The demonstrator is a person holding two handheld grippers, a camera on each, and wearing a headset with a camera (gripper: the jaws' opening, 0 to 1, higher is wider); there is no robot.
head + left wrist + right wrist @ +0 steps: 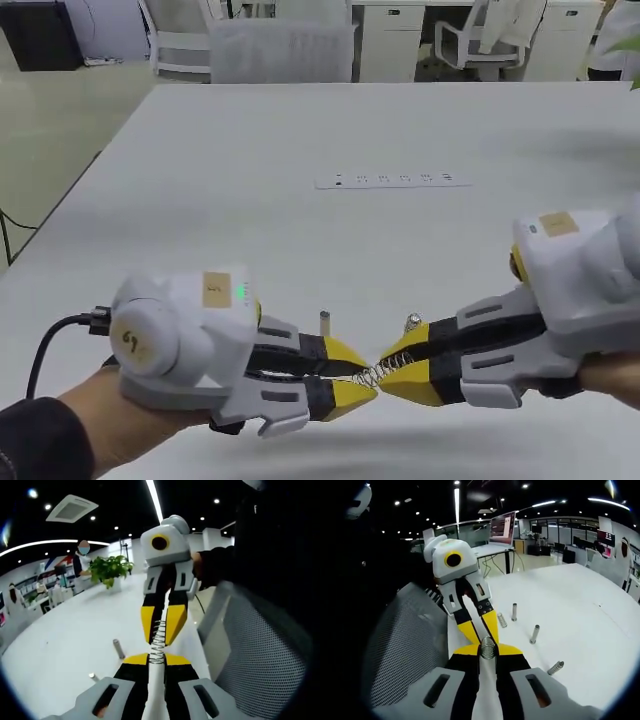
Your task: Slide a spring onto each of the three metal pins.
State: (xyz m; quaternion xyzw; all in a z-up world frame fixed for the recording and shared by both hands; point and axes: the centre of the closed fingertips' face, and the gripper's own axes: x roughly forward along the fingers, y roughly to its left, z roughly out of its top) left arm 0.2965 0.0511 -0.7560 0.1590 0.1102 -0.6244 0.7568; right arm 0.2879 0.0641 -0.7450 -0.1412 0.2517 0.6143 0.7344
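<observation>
A small coil spring (372, 373) stretches between the yellow tips of both grippers, low over the white table. My left gripper (358, 384) comes in from the left and pinches one end of it. My right gripper (388, 372) comes in from the right and is shut on the other end. In the left gripper view the spring (158, 641) runs from my own tips up into the right gripper's tips. Behind them, a bare metal pin (325, 321) stands upright. A second pin (413, 322) stands to its right. The right gripper view has two upright pins (514, 611) (535, 634).
A loose spring (502, 620) lies beside the nearer pin, and a spring-covered piece (556, 667) lies further right on the table. A white power strip (392, 181) sits mid-table. Chairs and desks stand beyond the far table edge (300, 84). A mesh chair back (260, 645) is close by.
</observation>
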